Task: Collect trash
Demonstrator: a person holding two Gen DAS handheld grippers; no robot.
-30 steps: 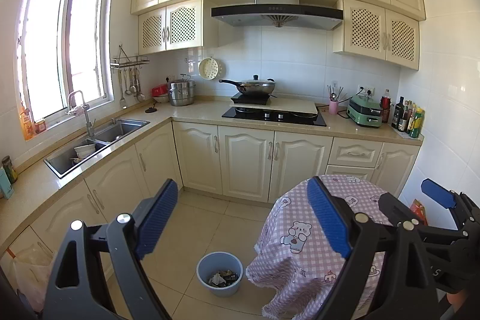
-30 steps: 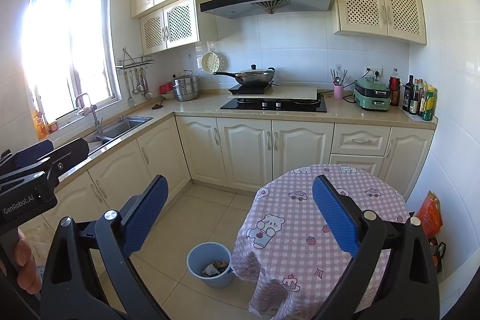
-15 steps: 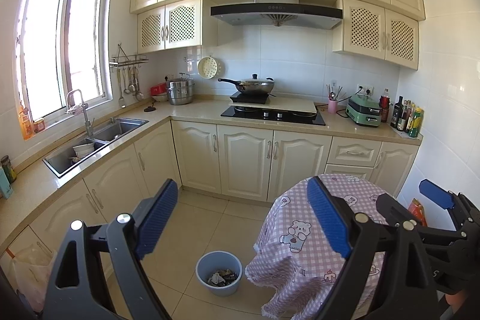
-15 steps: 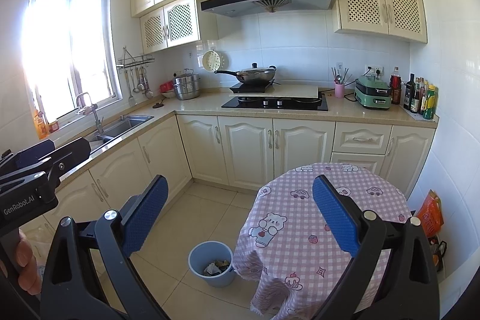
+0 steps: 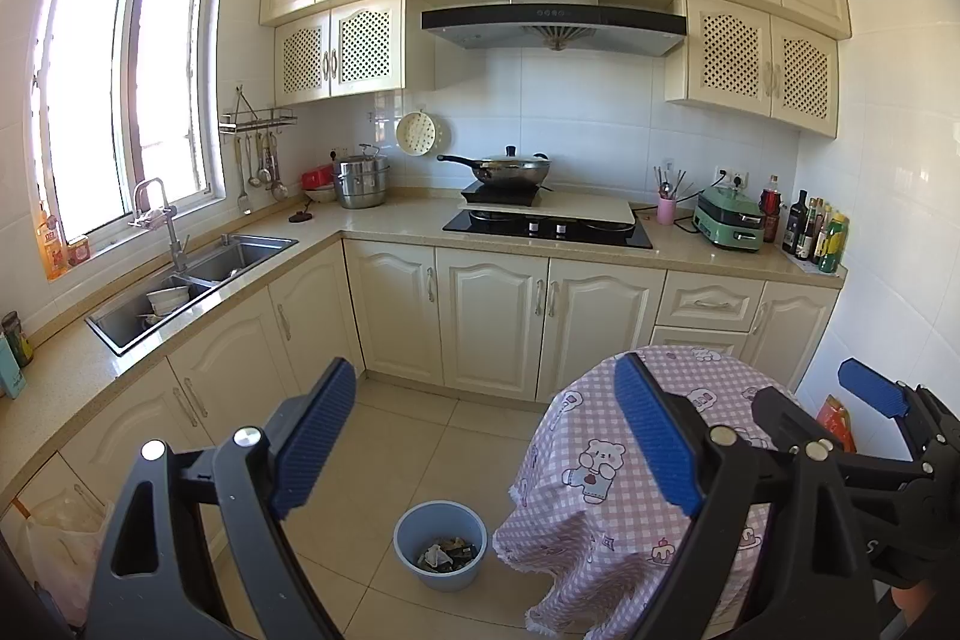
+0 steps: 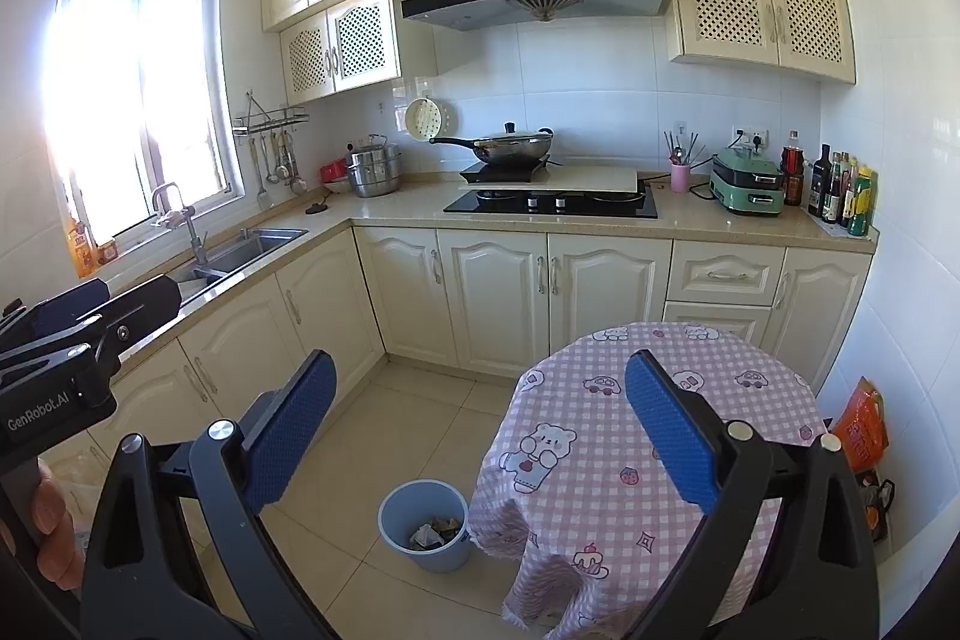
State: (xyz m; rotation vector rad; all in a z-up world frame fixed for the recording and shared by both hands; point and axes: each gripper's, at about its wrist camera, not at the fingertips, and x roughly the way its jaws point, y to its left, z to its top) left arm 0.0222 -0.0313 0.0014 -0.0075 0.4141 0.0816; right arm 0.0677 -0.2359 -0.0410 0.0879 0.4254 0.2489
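Observation:
A small blue trash bin (image 5: pixel 440 550) stands on the tiled floor with crumpled trash inside; it also shows in the right wrist view (image 6: pixel 423 525). My left gripper (image 5: pixel 486 445) is open and empty, held high above the floor. My right gripper (image 6: pixel 480 427) is open and empty at a similar height. Each gripper shows at the edge of the other's view: the right one (image 5: pixel 882 424) and the left one (image 6: pixel 66 334). No loose trash shows on the table or floor.
A round table with a pink checked cloth (image 6: pixel 648 400) stands right of the bin. An L-shaped counter holds a sink (image 5: pixel 192 274), a hob with a wok (image 5: pixel 510 172) and bottles (image 6: pixel 840 190). An orange bag (image 6: pixel 864 430) lies by the right wall.
Both views have shifted very slightly. Both grippers stay open and empty, and the bin and table have not moved.

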